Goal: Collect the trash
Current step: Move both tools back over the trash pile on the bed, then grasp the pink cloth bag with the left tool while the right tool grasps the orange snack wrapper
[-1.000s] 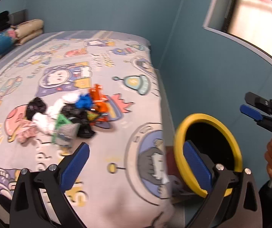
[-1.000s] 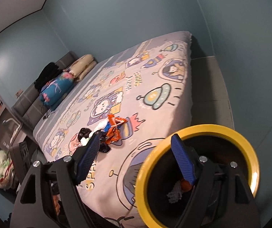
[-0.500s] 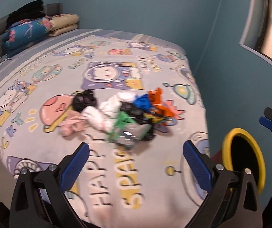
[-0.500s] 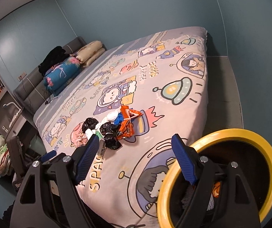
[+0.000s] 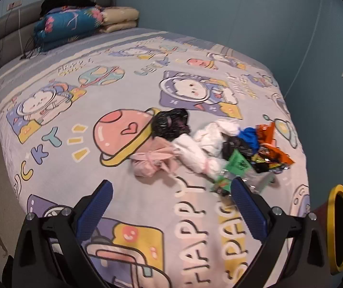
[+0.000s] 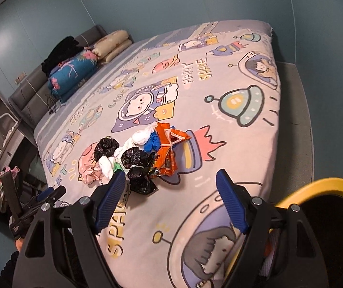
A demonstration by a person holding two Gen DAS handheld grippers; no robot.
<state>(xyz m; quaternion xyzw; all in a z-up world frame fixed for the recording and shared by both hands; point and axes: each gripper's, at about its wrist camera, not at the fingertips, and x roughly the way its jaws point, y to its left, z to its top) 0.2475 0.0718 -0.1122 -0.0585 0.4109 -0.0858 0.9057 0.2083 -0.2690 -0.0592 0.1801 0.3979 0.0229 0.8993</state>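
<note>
**Both claws coming in over the trash pile on the bed**

I am hovering the left claw (image 5: 171, 204) and the right claw (image 6: 171, 196) above the near edge of the bed (image 6: 243, 144), both with jaws standing wide and nothing between the pads. The trash pile (image 6: 137, 158) is lying near the middle of the cartoon-print cover: black bags, white crumpled plastic, a pink bag (image 5: 152, 163), a green wrapper (image 5: 237, 165) and orange wrappers (image 6: 167, 148), all touching or overlapping. The yellow-rimmed bin (image 6: 327, 192) is standing on the floor just beside the bed, at my right. I judge I am in the approach step, with no piece picked yet. Next I am needing to single out one edge piece, lower a claw over it and close without snagging the cover
</note>
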